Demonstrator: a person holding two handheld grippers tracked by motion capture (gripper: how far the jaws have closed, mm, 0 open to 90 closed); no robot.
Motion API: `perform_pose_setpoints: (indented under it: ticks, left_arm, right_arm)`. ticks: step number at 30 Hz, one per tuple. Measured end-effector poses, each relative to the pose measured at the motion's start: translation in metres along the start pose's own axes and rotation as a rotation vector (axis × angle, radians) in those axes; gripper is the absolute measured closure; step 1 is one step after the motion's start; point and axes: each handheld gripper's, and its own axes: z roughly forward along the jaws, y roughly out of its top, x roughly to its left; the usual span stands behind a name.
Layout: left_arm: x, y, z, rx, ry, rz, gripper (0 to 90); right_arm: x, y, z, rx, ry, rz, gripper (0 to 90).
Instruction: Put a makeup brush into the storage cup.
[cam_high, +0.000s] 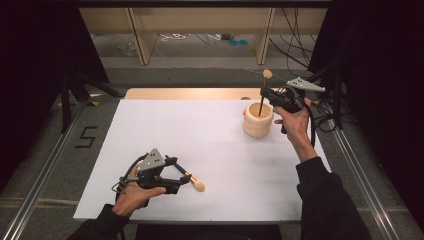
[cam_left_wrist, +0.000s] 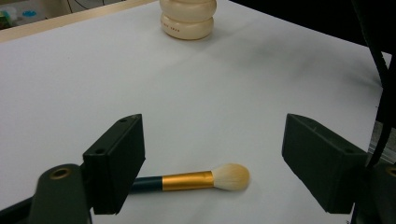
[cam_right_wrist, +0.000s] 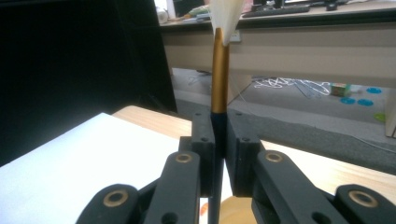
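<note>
Up at about two o'clock on the white rectangular table top (cam_high: 200, 145), the right gripper (cam_high: 263, 95) pinches a dark-handled makeup brush with a gold ferrule and pale bristles (cam_high: 263, 95) upright, bristles at the top. Its handle end dips into the mouth of the cream-coloured ribbed round holder (cam_high: 258, 120), which stands on the white surface just below the gripper. In the right gripper view the two black jaws are pressed flat against the dark handle, and the gold ferrule (cam_right_wrist: 220, 70) rises straight out between them.

Down at about seven o'clock, the left gripper (cam_high: 182, 176) rests low over the table with its jaws spread wide. A second makeup brush with a dark handle, gold ferrule and cream bristles (cam_left_wrist: 196, 180) lies flat on the surface between them, bristles pointing toward three o'clock in the high view. In the left gripper view its handle passes behind the left-hand jaw; whether that jaw touches it cannot be told. The other jaw stands well apart from the bristle tip. The holder (cam_left_wrist: 188, 18) sits far off at twelve o'clock in that view.
</note>
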Motion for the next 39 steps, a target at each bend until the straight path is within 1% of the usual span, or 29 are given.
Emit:
perform_pose_setpoints:
  ticks: [1, 2, 4, 6, 7, 10, 11, 13, 14, 15, 16, 20, 22, 23, 24, 27, 28, 30, 31, 33, 34, 35, 36, 37, 38, 39]
  left_arm:
    - [0.000, 0.000, -0.001, 0.001, 0.008, 0.001, 21.3]
    - [0.000, 0.000, -0.001, 0.001, 0.008, 0.004, 21.3]
    - [0.000, -0.001, 0.000, -0.001, 0.002, -0.001, 21.3]
    - [-0.001, -0.001, -0.001, 0.004, 0.009, 0.003, 21.3]
    - [-0.001, -0.002, 0.000, 0.004, 0.004, 0.001, 21.3]
    - [-0.002, -0.002, 0.001, 0.005, 0.003, 0.003, 21.3]
    - [-0.002, -0.002, 0.001, 0.005, 0.002, 0.003, 21.3]
    - [-0.001, -0.002, 0.001, 0.005, 0.001, 0.003, 21.3]
    - [-0.001, -0.002, 0.001, 0.006, 0.002, 0.005, 21.2]
    - [-0.001, -0.002, 0.000, 0.007, 0.002, 0.001, 21.2]
    - [0.000, -0.002, 0.000, 0.008, 0.001, 0.008, 21.2]
    - [0.001, -0.002, 0.000, 0.010, 0.001, 0.000, 21.2]
    - [0.001, -0.003, 0.001, 0.009, -0.008, -0.003, 21.1]
    - [0.001, -0.003, 0.001, 0.009, -0.007, -0.002, 21.1]
    - [0.001, -0.003, 0.001, 0.009, -0.007, -0.002, 21.1]
    - [0.001, -0.003, 0.001, 0.010, -0.007, -0.002, 21.1]
    - [0.001, -0.003, 0.001, 0.009, -0.007, -0.004, 21.1]
    - [0.001, -0.002, 0.000, 0.010, -0.001, -0.005, 21.1]
    - [0.001, -0.002, 0.000, 0.009, -0.003, -0.005, 21.1]
    - [0.001, -0.002, 0.000, 0.010, -0.003, -0.004, 21.1]
    - [0.001, -0.002, 0.000, 0.010, -0.003, -0.005, 21.1]
    - [0.001, -0.002, 0.000, 0.009, -0.003, -0.004, 21.1]
    - [0.001, -0.002, 0.000, 0.008, -0.003, -0.010, 21.1]
    - [0.001, -0.002, 0.000, 0.007, -0.004, -0.004, 21.1]
    - [0.001, -0.002, 0.000, 0.007, -0.004, -0.007, 21.1]
    - [0.001, -0.002, 0.000, 0.008, -0.005, -0.009, 21.1]
  right_arm:
    - [-0.002, 0.000, 0.001, -0.002, -0.011, -0.004, 83.3]
    - [-0.003, 0.001, 0.002, -0.004, -0.020, -0.003, 83.3]
    - [-0.005, 0.002, 0.003, -0.013, -0.022, 0.005, 83.3]
    - [-0.007, 0.002, 0.005, -0.009, -0.036, -0.005, 83.3]
    - [-0.007, 0.002, 0.006, -0.009, -0.036, -0.006, 83.3]
    - [-0.010, 0.000, 0.010, -0.005, -0.043, -0.003, 83.2]
    - [-0.010, -0.001, 0.011, 0.000, -0.048, 0.006, 83.2]
    - [-0.012, -0.004, 0.013, -0.002, -0.058, 0.004, 83.2]
    - [-0.014, -0.005, 0.014, 0.007, -0.064, -0.001, 83.2]
    - [-0.015, -0.006, 0.015, 0.011, -0.068, 0.005, 83.2]
    - [-0.017, -0.007, 0.016, 0.013, -0.071, 0.005, 83.2]
    - [-0.020, -0.012, 0.018, 0.024, -0.081, 0.011, 83.2]
    - [-0.022, -0.014, 0.019, 0.023, -0.077, 0.017, 83.2]
    - [-0.022, -0.016, 0.019, 0.030, -0.076, 0.028, 83.2]
    - [-0.024, -0.018, 0.020, 0.030, -0.083, 0.022, 83.2]
    - [-0.027, -0.023, 0.022, 0.034, -0.089, 0.031, 83.2]
    - [-0.027, -0.024, 0.022, 0.038, -0.084, 0.042, 83.1]
    - [-0.027, -0.026, 0.023, 0.044, -0.086, 0.046, 83.1]
    - [-0.028, -0.027, 0.024, 0.044, -0.086, 0.039, 83.1]
    - [-0.028, -0.029, 0.025, 0.049, -0.083, 0.050, 83.1]
    - [-0.028, -0.030, 0.026, 0.050, -0.084, 0.041, 83.1]
    - [-0.028, -0.031, 0.026, 0.057, -0.078, 0.055, 83.1]
    - [-0.029, -0.032, 0.027, 0.056, -0.083, 0.043, 83.1]
    - [-0.028, -0.032, 0.027, 0.063, -0.080, 0.055, 83.1]
    - [-0.029, -0.033, 0.027, 0.059, -0.083, 0.045, 83.1]
    - [-0.029, -0.034, 0.027, 0.061, -0.082, 0.047, 83.1]
